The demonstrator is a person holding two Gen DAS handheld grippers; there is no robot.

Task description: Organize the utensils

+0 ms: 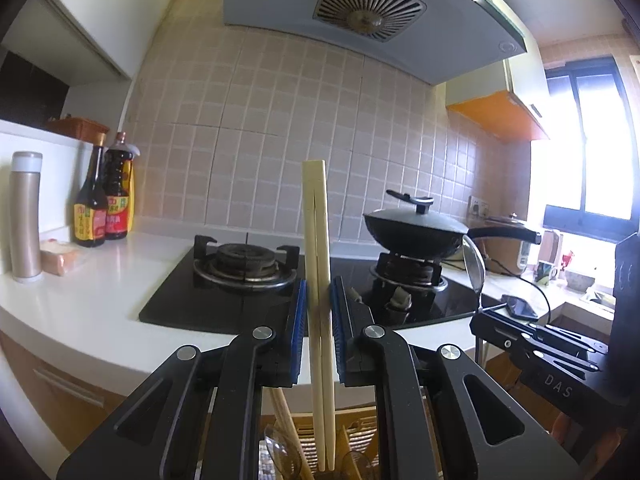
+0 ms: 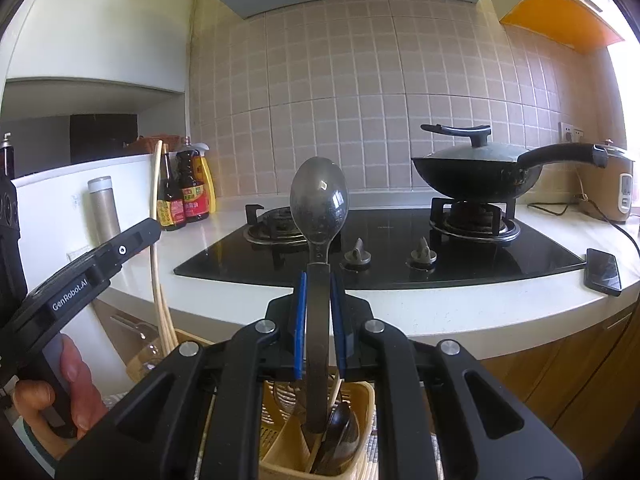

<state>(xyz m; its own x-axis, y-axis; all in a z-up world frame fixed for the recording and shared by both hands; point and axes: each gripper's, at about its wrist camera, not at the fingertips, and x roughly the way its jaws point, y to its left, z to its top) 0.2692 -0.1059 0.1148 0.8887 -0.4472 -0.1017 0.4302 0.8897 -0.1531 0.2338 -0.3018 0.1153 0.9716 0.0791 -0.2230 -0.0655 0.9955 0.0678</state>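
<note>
Evidently the sorting is well under way, with both tools loaded at once. The left gripper (image 1: pixel 319 332) has its blue-padded fingers pinched narrow around a pair of pale chopsticks (image 1: pixel 316 240), which stand upright with their square butts high and their thin tips reaching down into the slatted utensil basket (image 1: pixel 304 440) below. The right gripper (image 2: pixel 319 324) is likewise closed tight on the handle of a metal spoon (image 2: pixel 319 204), bowl uppermost, its handle end pointing down into a compartment of the same yellow utensil basket (image 2: pixel 362 400).

As to what is done: the basket already holds several pieces. Under the right gripper a cluster of dark spoons (image 2: pixel 340 436) sits in one compartment, and a further chopstick or two leans there; under the left one, a wooden stick and what look like clear plastic spoons lie in neighbouring sections. Which compartment each held piece is aimed at I cannot tell for certain, though the spoon hangs just beside the other spoons, which suits like-with-like.

What is left, in my judgement: seat both pieces, open the fingers, and withdraw. Whether more loose utensils wait elsewhere cannot be seen; the white countertop (image 2: pixel 440 312) around the black gas hob (image 2: pixel 400 248) shows only a phone (image 2: pixel 603 271) and bottles, no cutlery
</note>
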